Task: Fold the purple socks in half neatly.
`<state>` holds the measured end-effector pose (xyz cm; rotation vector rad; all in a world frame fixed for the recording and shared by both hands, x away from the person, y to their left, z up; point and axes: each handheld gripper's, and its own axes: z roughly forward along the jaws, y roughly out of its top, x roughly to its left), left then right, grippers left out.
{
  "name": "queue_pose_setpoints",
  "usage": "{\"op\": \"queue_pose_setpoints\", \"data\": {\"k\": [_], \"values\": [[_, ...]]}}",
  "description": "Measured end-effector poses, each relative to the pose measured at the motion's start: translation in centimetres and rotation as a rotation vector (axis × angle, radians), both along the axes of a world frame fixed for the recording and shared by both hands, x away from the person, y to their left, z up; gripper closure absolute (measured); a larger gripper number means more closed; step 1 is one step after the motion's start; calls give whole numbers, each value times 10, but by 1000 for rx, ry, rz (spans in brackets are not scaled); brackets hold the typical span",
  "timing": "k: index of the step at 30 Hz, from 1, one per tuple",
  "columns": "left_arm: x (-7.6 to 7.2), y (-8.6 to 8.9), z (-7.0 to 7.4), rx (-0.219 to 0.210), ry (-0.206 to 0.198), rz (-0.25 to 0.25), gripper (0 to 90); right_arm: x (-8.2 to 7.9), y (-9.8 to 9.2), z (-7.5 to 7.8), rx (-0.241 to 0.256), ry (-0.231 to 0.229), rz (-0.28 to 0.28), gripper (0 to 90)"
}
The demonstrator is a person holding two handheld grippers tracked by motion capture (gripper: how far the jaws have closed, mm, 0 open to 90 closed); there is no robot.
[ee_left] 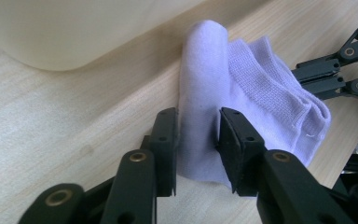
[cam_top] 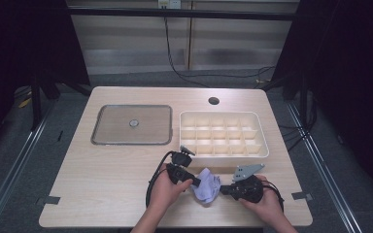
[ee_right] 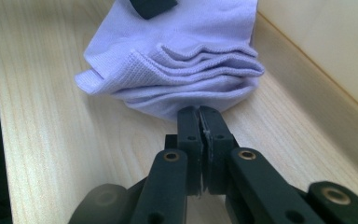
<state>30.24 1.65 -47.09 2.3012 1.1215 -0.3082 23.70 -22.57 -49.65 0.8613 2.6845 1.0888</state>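
Note:
A pale lavender sock (cam_top: 207, 187) lies bunched on the wooden table, just in front of the divided box. My left gripper (cam_top: 196, 182) reaches in from the left; in the left gripper view it (ee_left: 198, 135) is shut on a raised fold of the sock (ee_left: 261, 93). My right gripper (cam_top: 223, 189) comes in from the right. In the right gripper view its jaws (ee_right: 199, 116) are pressed together at the sock's (ee_right: 191, 70) near edge, with a thin sliver of fabric pinched between them. A hand holds each gripper.
A cream box (cam_top: 223, 114) with several small compartments stands right behind the sock, its wall close in both gripper views (ee_left: 51, 37) (ee_right: 335, 46). A flat grey tray (cam_top: 97, 126) sits at the back left. The table has a cable hole (cam_top: 213, 101).

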Motion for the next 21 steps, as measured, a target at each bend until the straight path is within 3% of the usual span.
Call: {"op": "queue_pose_setpoints", "data": {"k": [11,21], "values": [[-1,-1,3,-20,28,-4,766,-1,1,0,-7,-11,3,877],[-1,-5,8,-27,27,1,818,-1,1,0,-4,-10,3,877]]}}
